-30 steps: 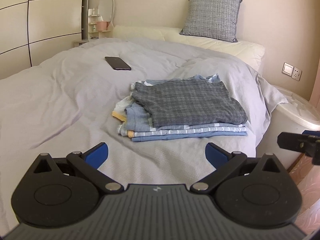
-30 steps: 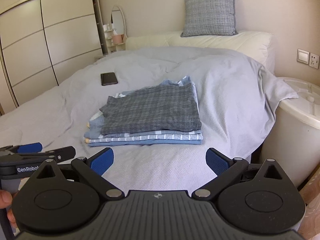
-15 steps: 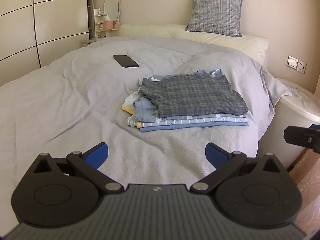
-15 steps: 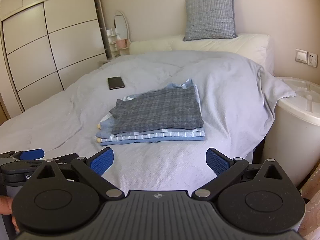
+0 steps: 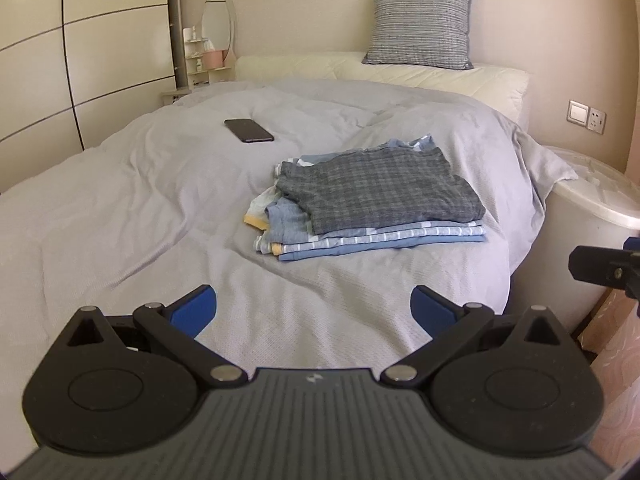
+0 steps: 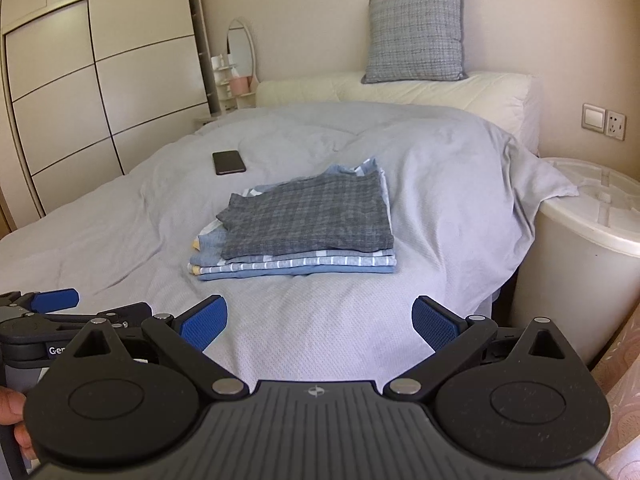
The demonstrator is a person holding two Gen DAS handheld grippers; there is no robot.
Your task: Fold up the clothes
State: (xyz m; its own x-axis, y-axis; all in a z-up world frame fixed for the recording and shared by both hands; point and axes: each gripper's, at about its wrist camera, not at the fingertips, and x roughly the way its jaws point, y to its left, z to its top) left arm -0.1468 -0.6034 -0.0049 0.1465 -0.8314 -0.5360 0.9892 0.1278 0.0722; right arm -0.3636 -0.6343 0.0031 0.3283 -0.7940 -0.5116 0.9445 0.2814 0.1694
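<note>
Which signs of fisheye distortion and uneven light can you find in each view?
Left wrist view: wardrobe panel lines bow, corners darken, stack of clothes stays sharp. Right wrist view: wardrobe edges curve, daylight brightens the white bin.

Top shirt (image 5: 380, 192) grey check; stack below (image 5: 372, 242) blue, white-striped, yellow trim. Duvet (image 5: 140, 200) pale grey. Phone (image 5: 249, 130) black. Pillow (image 5: 420, 24) grey weave.

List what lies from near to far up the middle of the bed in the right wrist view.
right gripper → stack of folded clothes → phone → cream bolster → grey checked cushion
</note>
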